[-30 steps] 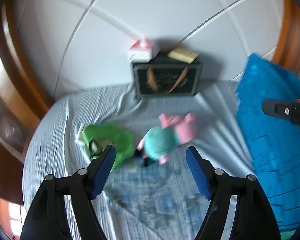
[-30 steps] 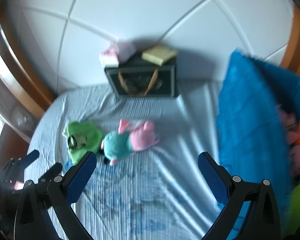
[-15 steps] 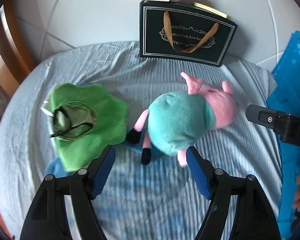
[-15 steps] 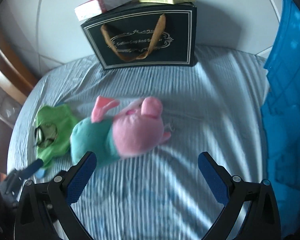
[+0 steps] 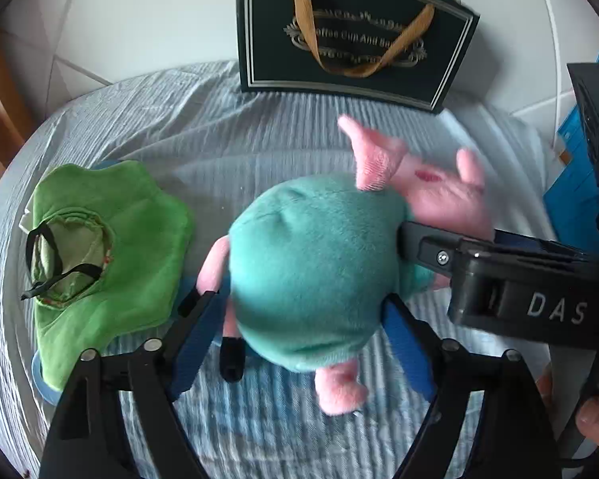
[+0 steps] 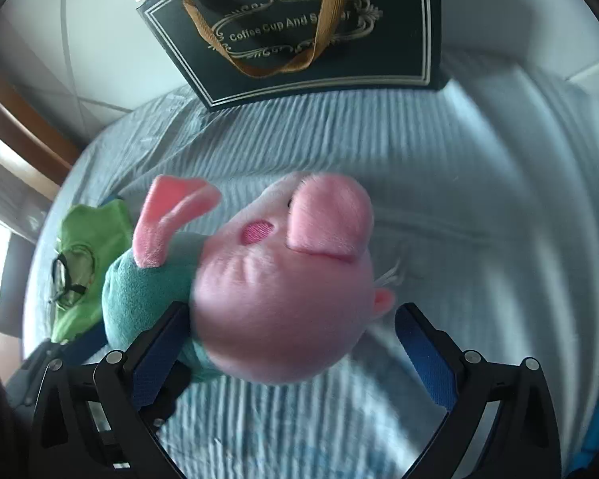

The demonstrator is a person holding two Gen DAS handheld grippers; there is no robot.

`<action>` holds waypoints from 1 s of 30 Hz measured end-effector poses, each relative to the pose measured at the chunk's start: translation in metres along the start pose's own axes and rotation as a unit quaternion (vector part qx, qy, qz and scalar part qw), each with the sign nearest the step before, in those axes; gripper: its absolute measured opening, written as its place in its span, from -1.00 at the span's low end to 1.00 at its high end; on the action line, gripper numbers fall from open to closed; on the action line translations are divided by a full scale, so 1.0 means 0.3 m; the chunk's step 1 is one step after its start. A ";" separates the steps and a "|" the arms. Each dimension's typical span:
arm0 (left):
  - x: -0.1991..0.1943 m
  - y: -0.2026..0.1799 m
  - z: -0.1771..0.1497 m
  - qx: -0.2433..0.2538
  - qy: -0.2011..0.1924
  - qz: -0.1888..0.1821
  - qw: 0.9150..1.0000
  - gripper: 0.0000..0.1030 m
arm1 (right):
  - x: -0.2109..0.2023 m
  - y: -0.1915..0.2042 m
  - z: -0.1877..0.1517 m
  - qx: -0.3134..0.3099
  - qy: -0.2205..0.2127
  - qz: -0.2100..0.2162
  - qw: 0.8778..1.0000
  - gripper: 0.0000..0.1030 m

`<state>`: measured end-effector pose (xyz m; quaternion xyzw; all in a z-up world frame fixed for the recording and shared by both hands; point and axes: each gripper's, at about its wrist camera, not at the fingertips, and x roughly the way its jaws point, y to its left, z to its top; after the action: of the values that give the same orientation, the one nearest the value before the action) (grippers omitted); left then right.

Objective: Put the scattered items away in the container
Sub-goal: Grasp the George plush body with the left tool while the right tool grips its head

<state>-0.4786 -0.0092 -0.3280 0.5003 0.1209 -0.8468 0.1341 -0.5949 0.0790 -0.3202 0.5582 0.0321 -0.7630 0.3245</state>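
Observation:
A plush pig (image 5: 311, 263) with a teal body and a pink head (image 6: 291, 291) lies on the striped bed sheet (image 5: 227, 127). My left gripper (image 5: 297, 301) straddles the teal body; its jaws are opening, the body is between them, and the pads do not clamp it. My right gripper (image 6: 293, 311) is open around the pink head, its right finger well clear of it. One finger of the right gripper (image 5: 423, 243) shows beside the pig's neck in the left wrist view. A green cloth item (image 5: 112, 239) with a black strap lies to the pig's left.
A dark gift bag (image 5: 355, 36) with gold ribbon handles stands against the white wall behind the pig, also in the right wrist view (image 6: 299, 28). Blue fabric (image 5: 579, 175) lies at the right edge. Wooden trim (image 6: 24, 127) borders the left.
Both grippers have come down close over the plush pig, which now fills the views. The left jaws stand wider than before. The pig and the green cloth lie as before.

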 end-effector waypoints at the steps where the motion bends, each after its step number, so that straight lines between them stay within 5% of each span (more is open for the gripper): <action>1: 0.004 0.004 0.002 -0.002 -0.005 -0.003 1.000 0.73 | 0.002 -0.006 -0.001 0.003 -0.003 0.006 1.000 0.98; 5: 0.039 0.010 -0.003 -0.013 0.011 -0.036 0.999 0.74 | 0.014 -0.006 0.002 -0.007 -0.001 0.011 1.000 0.95; 8: 0.092 -0.026 -0.034 0.018 0.031 -0.019 0.999 0.69 | 0.011 -0.003 -0.003 -0.008 -0.004 0.018 1.000 0.86; 10: 0.104 -0.060 -0.046 0.055 0.006 0.019 0.998 0.61 | 0.001 -0.004 -0.012 -0.010 -0.007 0.020 1.000 0.76; 14: 0.080 -0.034 -0.034 0.031 -0.011 0.000 0.999 0.33 | -0.033 0.009 -0.026 -0.019 -0.019 0.020 0.999 0.54; 16: 0.056 -0.040 -0.040 0.040 -0.020 0.005 0.999 0.29 | -0.059 0.026 -0.033 -0.028 -0.029 0.016 0.999 0.42; 30: -0.314 -0.005 -0.063 0.057 -0.106 0.017 0.993 0.28 | -0.378 0.189 -0.093 -0.055 -0.107 0.040 0.992 0.40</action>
<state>-0.4201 0.0085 -0.2539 0.4165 0.0489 -0.8982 0.1315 -0.5228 0.0979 -0.2138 0.4555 0.0170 -0.8019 0.3863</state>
